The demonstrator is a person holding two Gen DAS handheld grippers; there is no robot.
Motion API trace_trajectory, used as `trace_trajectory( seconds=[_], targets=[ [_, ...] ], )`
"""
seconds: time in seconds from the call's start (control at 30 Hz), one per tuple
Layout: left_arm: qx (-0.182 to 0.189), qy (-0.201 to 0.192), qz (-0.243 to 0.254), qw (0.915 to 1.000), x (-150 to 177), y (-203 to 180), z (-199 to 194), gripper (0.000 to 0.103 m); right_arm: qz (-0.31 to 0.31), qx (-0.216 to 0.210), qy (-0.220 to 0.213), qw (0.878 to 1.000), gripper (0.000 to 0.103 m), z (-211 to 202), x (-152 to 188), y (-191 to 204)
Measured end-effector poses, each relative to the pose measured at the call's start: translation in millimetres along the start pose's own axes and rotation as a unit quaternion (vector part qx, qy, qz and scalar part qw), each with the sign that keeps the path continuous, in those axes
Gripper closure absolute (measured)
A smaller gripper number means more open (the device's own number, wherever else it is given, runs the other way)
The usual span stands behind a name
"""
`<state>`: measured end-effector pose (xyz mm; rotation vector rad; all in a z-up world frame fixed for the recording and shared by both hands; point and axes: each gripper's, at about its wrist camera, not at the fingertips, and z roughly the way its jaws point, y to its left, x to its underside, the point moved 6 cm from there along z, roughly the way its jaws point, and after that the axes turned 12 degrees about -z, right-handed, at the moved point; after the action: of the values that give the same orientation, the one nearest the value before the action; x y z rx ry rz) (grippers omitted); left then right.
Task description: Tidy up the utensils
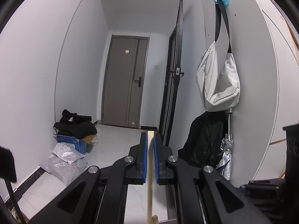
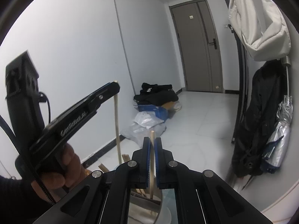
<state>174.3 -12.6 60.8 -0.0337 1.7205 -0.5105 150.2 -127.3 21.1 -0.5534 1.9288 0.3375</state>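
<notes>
Chopsticks fill both tools. The left gripper (image 1: 149, 140) has its blue pads (image 1: 143, 156) pressed on a pale wooden stick (image 1: 150, 168) whose long axis runs up and down between them, top end poking just past the fingertips, lower part dropping out of sight at the near edge of the view. In the right wrist view that same gripper (image 2: 115, 85) sits left of centre, carried by a hand (image 2: 63, 169), and its stick (image 2: 117, 123) hangs nearly vertical, tip up at the fingers, foot down among other wooden pieces (image 2: 125, 158). The right gripper (image 2: 152, 145) pinches a second wooden stick (image 2: 152, 160), also close to upright, leaning slightly, with its top just above the pads and its lower end inside a shiny metal container (image 2: 158, 209) directly below. Beyond lie a tiled floor (image 2: 196, 123) and a far door (image 2: 198, 46)
</notes>
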Motion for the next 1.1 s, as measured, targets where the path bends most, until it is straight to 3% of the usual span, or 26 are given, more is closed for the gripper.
trace_trajectory(
  seconds=[0.63, 1.0, 1.1],
  targets=[
    [0.017, 0.002, 0.003, 0.9999, 14, 0, 8, 0.100, 0.009, 0.004, 0.002, 1.000, 0.099, -3, 7, 1],
    [0.025, 0.038, 0.010, 0.9989, 20, 2, -12, 0.100, 0.008, -0.013, -0.002, 1.000, 0.099, -4, 9, 7],
    [0.030, 0.063, 0.007, 0.9975, 22, 5, -18, 0.100, 0.002, -0.020, 0.005, 1.000, 0.099, -2, 10, 9]
  ],
)
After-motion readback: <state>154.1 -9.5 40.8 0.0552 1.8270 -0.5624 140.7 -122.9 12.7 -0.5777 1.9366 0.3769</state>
